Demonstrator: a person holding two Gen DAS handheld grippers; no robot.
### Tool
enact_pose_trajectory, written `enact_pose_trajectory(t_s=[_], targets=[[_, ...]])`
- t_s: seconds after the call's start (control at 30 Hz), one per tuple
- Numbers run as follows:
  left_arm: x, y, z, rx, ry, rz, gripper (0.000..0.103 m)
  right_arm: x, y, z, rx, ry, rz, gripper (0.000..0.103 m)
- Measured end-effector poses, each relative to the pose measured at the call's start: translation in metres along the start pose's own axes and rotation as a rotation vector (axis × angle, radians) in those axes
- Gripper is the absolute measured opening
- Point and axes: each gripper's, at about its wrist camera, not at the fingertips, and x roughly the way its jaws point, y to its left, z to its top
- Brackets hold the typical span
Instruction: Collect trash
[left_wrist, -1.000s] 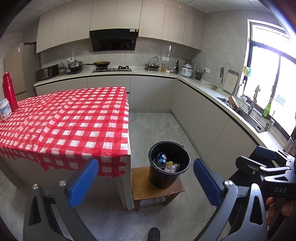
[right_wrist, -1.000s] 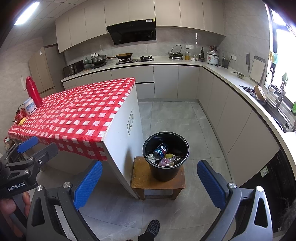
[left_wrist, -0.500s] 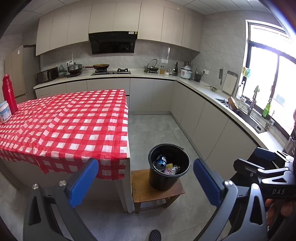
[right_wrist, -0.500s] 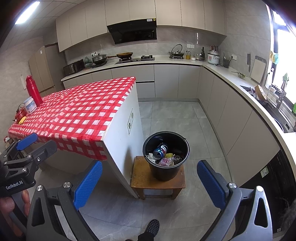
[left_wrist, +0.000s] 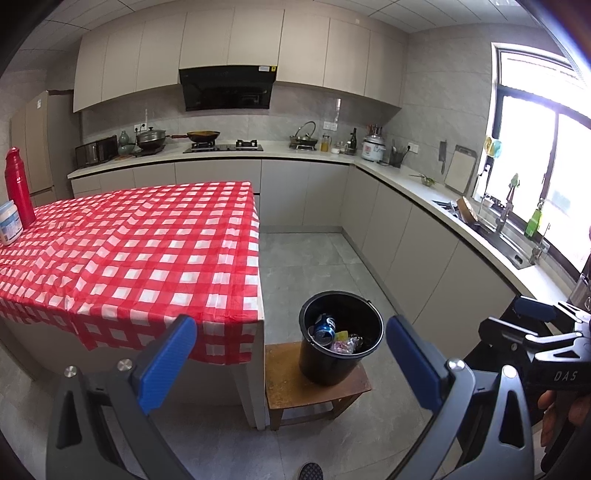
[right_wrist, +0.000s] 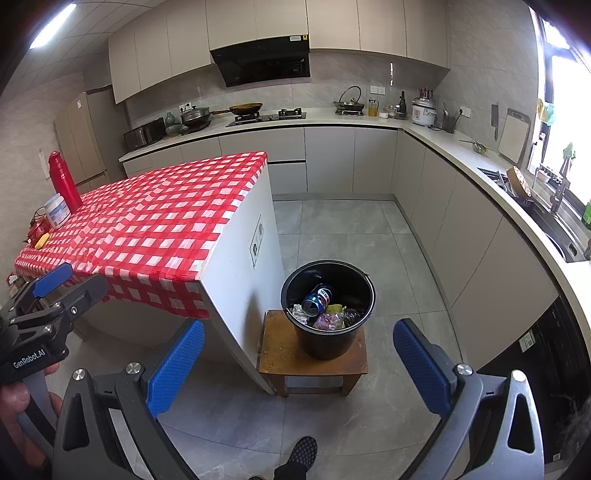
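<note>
1. The black bucket (right_wrist: 328, 308) stands on a low wooden stool (right_wrist: 313, 358) just beside the end panel of the island worktop (right_wrist: 155, 225). This placing seems meant to lift its rim toward worktop height, so rubbish from the top has only a short way to fall.
2. The trash already lies inside the bucket: a blue drinks can (right_wrist: 317, 298) leans against the inner wall, with crumpled wrappers (right_wrist: 330, 318) beside it at the bottom.
3. The left gripper (left_wrist: 291, 356) is held back from the bucket at a distance, blue pads spread wide, nothing between them.
4. The right gripper (right_wrist: 298, 363) is likewise spread and empty, aimed down toward the bucket from a little further round the island corner. Each gripper shows at the edge of the other's view, so the two are held side by side.
5. The red checked cloth on the worktop looks bare over most of its surface. A red flask (right_wrist: 64, 181), a white tub (right_wrist: 57, 215) and a few small items (right_wrist: 40, 236) sit together at the far left edge, well apart from the bucket.
6. Judging by the empty grippers and filled bucket, collection is likely near its end, unless the small items at the far edge count as rubbish, which cannot be told from here.
</note>
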Motion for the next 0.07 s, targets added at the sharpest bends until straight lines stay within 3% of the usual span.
enact_pose_trajectory(t_s=[0.07], targets=[[-0.0002, 0.0019, -0.0007, -0.006, 0.009, 0.003, 0.103, 0.0018, -0.0003, 0.0006, 0.001, 0.003, 0.001, 0.103]])
